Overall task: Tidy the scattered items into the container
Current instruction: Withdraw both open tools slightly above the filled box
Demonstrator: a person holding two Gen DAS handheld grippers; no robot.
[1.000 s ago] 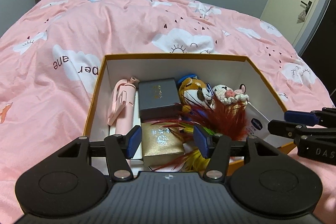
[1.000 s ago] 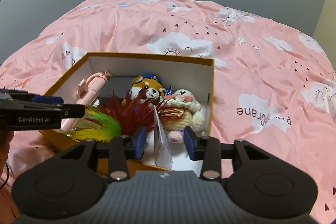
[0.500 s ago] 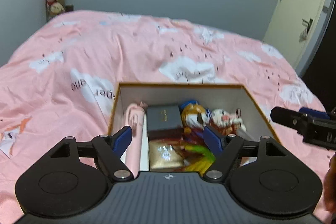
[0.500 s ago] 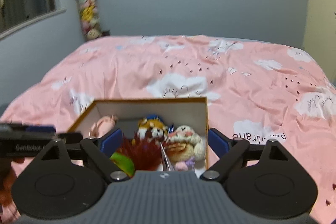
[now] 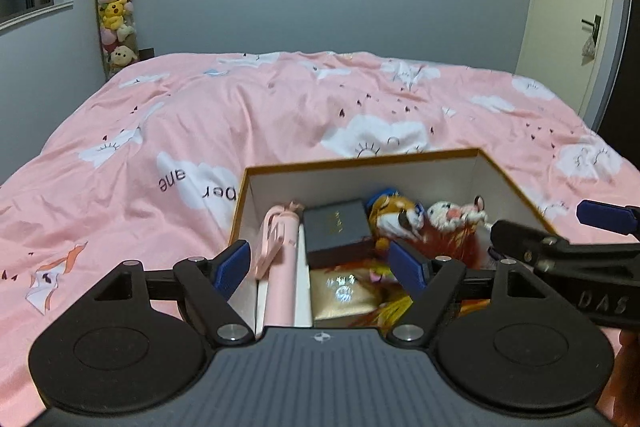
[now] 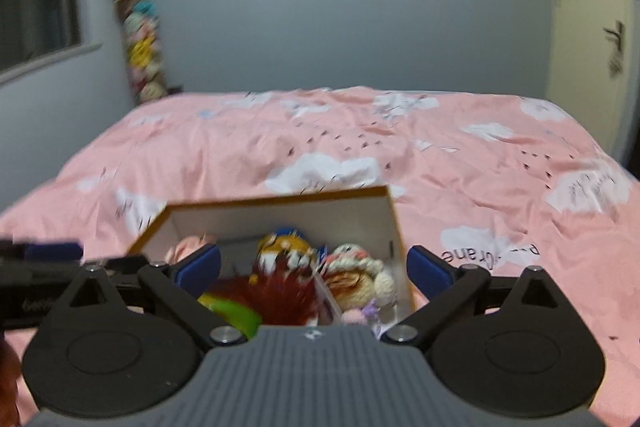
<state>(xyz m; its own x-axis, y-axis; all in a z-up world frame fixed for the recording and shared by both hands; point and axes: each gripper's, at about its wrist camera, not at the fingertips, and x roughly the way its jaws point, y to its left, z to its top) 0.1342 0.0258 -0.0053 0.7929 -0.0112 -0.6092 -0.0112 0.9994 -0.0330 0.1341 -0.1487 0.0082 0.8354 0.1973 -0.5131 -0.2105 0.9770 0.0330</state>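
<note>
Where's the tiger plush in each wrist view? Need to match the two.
Left wrist: the tiger plush lies in the box, right of centre, between the dark case and the white knitted toy.
Right wrist: the same plush sits mid-box, blurred, just left of the knitted toy, behind the red feathers.
Shared landmark: the box's orange rim on the pink bedspread.
</note>
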